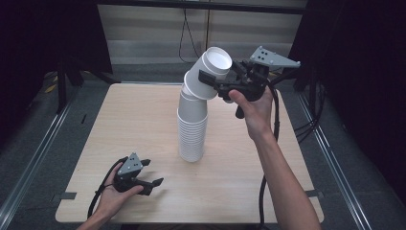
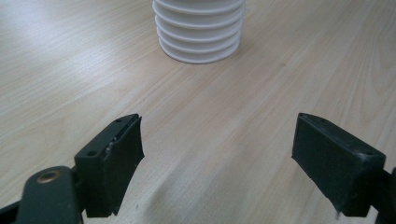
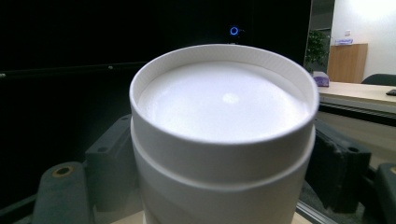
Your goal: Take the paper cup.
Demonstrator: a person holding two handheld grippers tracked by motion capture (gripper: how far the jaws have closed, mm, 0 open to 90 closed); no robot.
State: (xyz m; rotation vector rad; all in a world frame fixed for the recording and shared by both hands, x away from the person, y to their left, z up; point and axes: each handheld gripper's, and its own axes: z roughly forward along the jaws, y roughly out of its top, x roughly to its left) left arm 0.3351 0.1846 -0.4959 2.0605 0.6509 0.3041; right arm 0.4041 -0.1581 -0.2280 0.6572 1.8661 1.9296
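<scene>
We read no brand or writing on the white cups, which stand upside down as a tall stack at the middle of the bench. The stack's long axis runs upright below, then bends at the top, where the uppermost cups tilt toward our right, bases facing up and right. Our right claw pinches those tilted cups from the side, jaws pressed on either wall. Our left claw rests near the bench's front edge, spread and holding nothing, well apart from the stack. Nothing stands between them.
</scene>
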